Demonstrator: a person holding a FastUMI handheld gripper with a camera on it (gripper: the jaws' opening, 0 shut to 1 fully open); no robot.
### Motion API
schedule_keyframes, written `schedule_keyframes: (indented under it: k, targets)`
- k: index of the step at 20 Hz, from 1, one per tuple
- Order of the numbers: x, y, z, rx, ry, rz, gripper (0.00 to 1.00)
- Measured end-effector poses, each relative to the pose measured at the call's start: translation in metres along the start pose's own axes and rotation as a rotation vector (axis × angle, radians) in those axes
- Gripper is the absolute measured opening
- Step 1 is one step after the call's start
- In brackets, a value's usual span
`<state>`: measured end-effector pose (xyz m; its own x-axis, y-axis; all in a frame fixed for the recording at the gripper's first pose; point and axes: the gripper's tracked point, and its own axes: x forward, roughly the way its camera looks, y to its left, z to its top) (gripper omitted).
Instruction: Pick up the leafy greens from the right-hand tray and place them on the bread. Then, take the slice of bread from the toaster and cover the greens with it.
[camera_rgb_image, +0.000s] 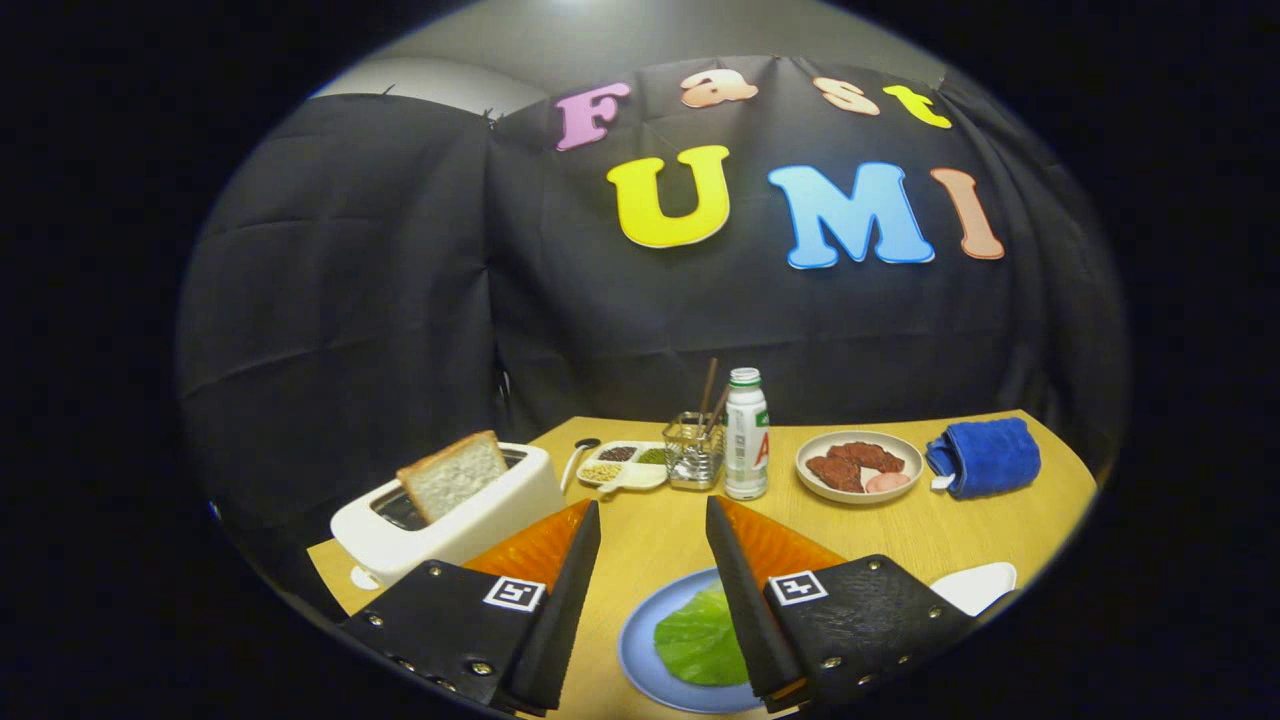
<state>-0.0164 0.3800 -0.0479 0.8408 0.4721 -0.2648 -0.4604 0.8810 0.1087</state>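
My gripper is open, its two black fingers wide apart with nothing between them. A green leaf lies on a blue plate low between the fingers, partly hidden by the right finger. I cannot see what is under the leaf. A white toaster stands just beyond the left finger, with a slice of bread sticking up tilted out of its slot. A white tray peeks out to the right of the right finger.
Further back on the wooden table stand a wire utensil holder, a white bottle, a divided dish of beans with a spoon, a plate of meat slices and a folded blue towel.
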Motion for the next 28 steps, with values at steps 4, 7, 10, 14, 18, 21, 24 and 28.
schedule_keyframes:
  k: [4,7,10,14,18,21,24,28]
  targets:
    - [0.002,0.060,0.012,-0.035,-0.038,0.084,0.67]
    - [0.008,0.104,0.005,-0.051,-0.027,0.152,0.67]
    - [0.019,0.133,-0.011,-0.091,-0.004,0.182,0.67]
    - [0.033,0.148,-0.028,-0.105,0.024,0.188,0.67]
    - [0.047,0.149,-0.029,-0.100,0.022,0.164,0.67]
    - [0.055,0.149,-0.028,-0.116,0.016,0.144,0.67]
    - [0.060,0.150,-0.032,-0.133,0.019,0.132,0.53]
    - [0.065,0.140,-0.031,-0.150,0.003,0.091,0.31]
